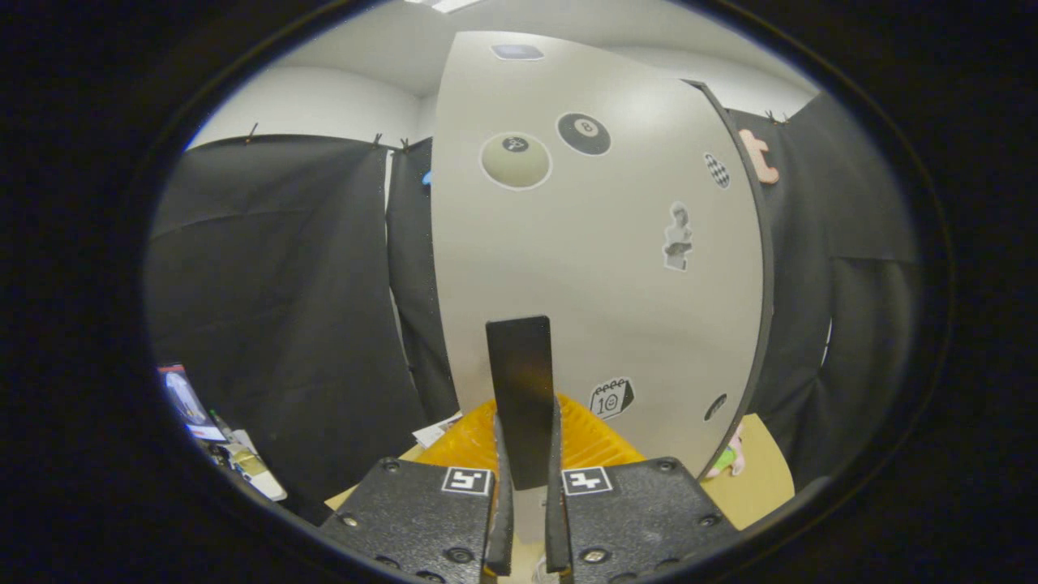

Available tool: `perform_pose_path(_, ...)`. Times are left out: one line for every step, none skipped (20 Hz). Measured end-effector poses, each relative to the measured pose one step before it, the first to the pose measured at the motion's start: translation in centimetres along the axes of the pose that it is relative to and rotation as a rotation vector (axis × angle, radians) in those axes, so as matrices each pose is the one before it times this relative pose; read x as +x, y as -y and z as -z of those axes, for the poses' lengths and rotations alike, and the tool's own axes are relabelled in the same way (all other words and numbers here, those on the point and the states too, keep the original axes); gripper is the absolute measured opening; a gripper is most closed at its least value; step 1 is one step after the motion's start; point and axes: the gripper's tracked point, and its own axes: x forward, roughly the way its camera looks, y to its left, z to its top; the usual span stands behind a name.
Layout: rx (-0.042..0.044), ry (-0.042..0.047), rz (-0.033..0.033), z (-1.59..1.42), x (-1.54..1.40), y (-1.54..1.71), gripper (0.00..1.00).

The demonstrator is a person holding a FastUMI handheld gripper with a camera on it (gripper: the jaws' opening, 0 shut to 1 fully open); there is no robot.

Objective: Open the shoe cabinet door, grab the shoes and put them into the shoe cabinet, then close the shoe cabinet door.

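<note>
I am pinching my gripper (525, 454) shut on the dark upright handle (521, 389) of the shoe cabinet door (600, 268), both fingers pressing its sides, so I judge I am working the door, though whether opening or closing it I cannot tell. Just ahead of the fingers an orange slatted tray (592, 438) is showing low down. The sticker-covered door panel is rising right beyond it; no shoes are visible to me.

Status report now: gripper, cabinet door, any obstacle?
Gripper shut on door handle. Shoe cabinet door right ahead, stickers on it. Yellow ribbed thing at door's foot; no obstacle seen.
</note>
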Motion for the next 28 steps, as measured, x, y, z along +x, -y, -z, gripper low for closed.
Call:
perform_pose_path(-0.00305, -0.00059, -0.00211, 0.146, -0.328, -0.146, 0.19)
perform_pose_path(0.00379, -0.00053, -0.00055, 0.042, -0.14, 0.182, 0.19)
perform_pose_path(0.00097, 0.00179, -0.00224, 0.096, -0.353, 0.304, 0.19)
perform_pose_path(-0.00162, 0.00032, -0.00308, 0.017, -0.442, 0.29, 0.19)
perform_pose_path(-0.00688, -0.00008, -0.00215, 0.017, -0.524, 0.248, 0.19)
perform_pose_path(-0.01321, -0.00141, 0.00035, 0.183, -0.463, 0.404, 0.19)
perform_pose_path(-0.00993, -0.00135, 0.0, -0.155, -0.736, 0.287, 0.19)
perform_pose_path(0.00009, -0.0028, 0.00213, -0.015, -0.483, 0.38, 0.18)
perform_pose_path(0.00539, -0.00004, -0.00001, 0.154, -0.136, 0.338, 0.18)
perform_pose_path(0.009, 0.00247, -0.00119, 0.159, -0.375, 0.324, 0.18)
perform_pose_path(0.00612, -0.00042, -0.00004, -0.04, -0.797, 0.204, 0.17)
perform_pose_path(0.00021, -0.00081, -0.00016, -0.125, -0.267, 0.341, 0.16)
perform_pose_path(0.00668, 0.00161, 0.00423, 0.197, 0.048, 0.388, 0.15)
perform_pose_path(0.00124, 0.00058, 0.00732, 0.161, -0.454, 0.495, 0.15)
perform_pose_path(0.00158, 0.00192, 0.01008, -0.123, -0.693, 0.498, 0.14)
perform_pose_path(0.00037, 0.00415, 0.01427, -0.015, -0.47, 0.583, 0.14)
perform_pose_path(-0.0058, 0.00408, 0.0194, -0.055, -0.25, 0.663, 0.13)
perform_pose_path(-0.00089, 0.00344, 0.02355, 0.045, -0.342, 0.67, 0.11)
perform_pose_path(-0.00854, 0.00397, 0.02733, 0.047, -0.089, 0.662, 0.1)
perform_pose_path(-0.00807, 0.00306, 0.02095, -0.12, -0.066, 0.708, 0.07)
perform_pose_path(0.00065, -0.0009, 0.01355, 0.041, 0.28, 0.589, 0.05)
perform_pose_path(0.0079, -0.00462, 0.00556, 0.092, -0.161, 0.366, 0.04)
perform_pose_path(0.00955, -0.00045, 0.00332, 0.016, -0.373, 0.261, 0.04)
perform_pose_path(0.00401, 0.00108, 0.01142, -0.029, -0.193, 0.404, 0.04)
perform_pose_path(-0.00371, 0.0047, 0.02116, -0.132, -0.386, 0.948, 0.04)
perform_pose_path(-0.00998, 0.00368, 0.02309, -0.118, -0.237, 0.789, 0.04)
perform_pose_path(0.00467, -0.00369, 0.02183, 0.199, 0.063, 0.505, 0.04)
perform_pose_path(0.00572, 0.00027, 0.01129, 0.199, 0.118, 0.238, 0.04)
